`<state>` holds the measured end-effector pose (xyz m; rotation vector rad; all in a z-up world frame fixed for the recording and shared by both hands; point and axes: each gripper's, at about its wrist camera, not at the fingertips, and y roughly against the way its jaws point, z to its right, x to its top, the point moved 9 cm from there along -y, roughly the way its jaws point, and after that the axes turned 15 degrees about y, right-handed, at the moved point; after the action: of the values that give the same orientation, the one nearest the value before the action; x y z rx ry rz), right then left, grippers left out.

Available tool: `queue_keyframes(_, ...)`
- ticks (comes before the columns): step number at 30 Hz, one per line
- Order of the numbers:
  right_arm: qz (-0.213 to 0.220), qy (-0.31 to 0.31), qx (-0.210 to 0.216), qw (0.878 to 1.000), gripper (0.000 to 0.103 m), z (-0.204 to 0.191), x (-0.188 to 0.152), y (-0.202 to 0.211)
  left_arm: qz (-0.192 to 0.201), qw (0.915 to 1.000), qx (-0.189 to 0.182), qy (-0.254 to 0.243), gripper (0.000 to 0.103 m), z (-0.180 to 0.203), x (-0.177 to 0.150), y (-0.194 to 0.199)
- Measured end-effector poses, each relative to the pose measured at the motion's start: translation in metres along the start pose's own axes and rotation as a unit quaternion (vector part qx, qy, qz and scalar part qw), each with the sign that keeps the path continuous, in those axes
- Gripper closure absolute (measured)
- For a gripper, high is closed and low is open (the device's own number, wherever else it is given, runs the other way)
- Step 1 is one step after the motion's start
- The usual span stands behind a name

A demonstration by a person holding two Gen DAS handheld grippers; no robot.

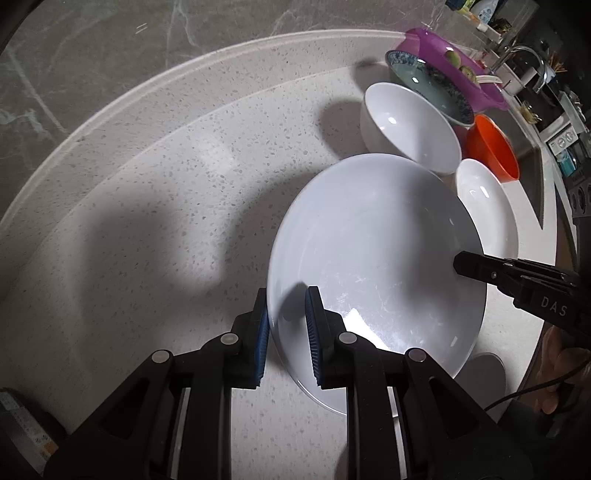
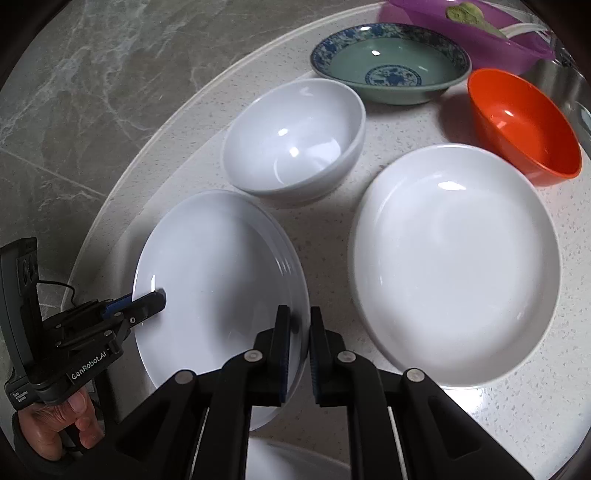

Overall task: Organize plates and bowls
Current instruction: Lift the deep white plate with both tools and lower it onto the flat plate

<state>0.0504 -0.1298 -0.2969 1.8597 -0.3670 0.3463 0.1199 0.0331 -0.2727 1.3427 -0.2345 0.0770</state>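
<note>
A wide white plate [image 1: 369, 240] [image 2: 214, 277] hangs tilted just above the speckled counter, held from both sides. My left gripper [image 1: 286, 321] is shut on the plate's left rim, blue pads on either face; in the right wrist view it [image 2: 155, 299] reaches in from the left. My right gripper [image 2: 299, 317] is shut on the opposite rim, and its tip [image 1: 461, 264] shows in the left wrist view. On the counter stand a white bowl [image 2: 295, 140], a white deep plate [image 2: 454, 266], an orange bowl [image 2: 524, 125] and a blue-patterned green dish [image 2: 391, 62].
A purple basin [image 2: 461, 29] holding green produce sits behind the dishes, beside a sink with a faucet [image 1: 528, 59]. The counter's curved edge [image 1: 110, 110] drops to grey marble floor on the left. A white round piece [image 2: 291, 461] shows under the held plate's near edge.
</note>
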Motion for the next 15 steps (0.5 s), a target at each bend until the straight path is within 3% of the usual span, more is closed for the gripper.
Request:
queue_keyframes(9, 0.013, 0.018, 0.007, 1.000, 0.091, -0.016, -0.003, 0.031, 0.018, 0.9998, -0.003, 0.004, 0.087, 0.007, -0.015, 0.045)
queue_keyframes(15, 0.021, 0.037, 0.008, 0.999, 0.091, -0.026, -0.013, 0.060, 0.029, 0.9996, -0.004, 0.002, 0.087, 0.019, -0.043, 0.079)
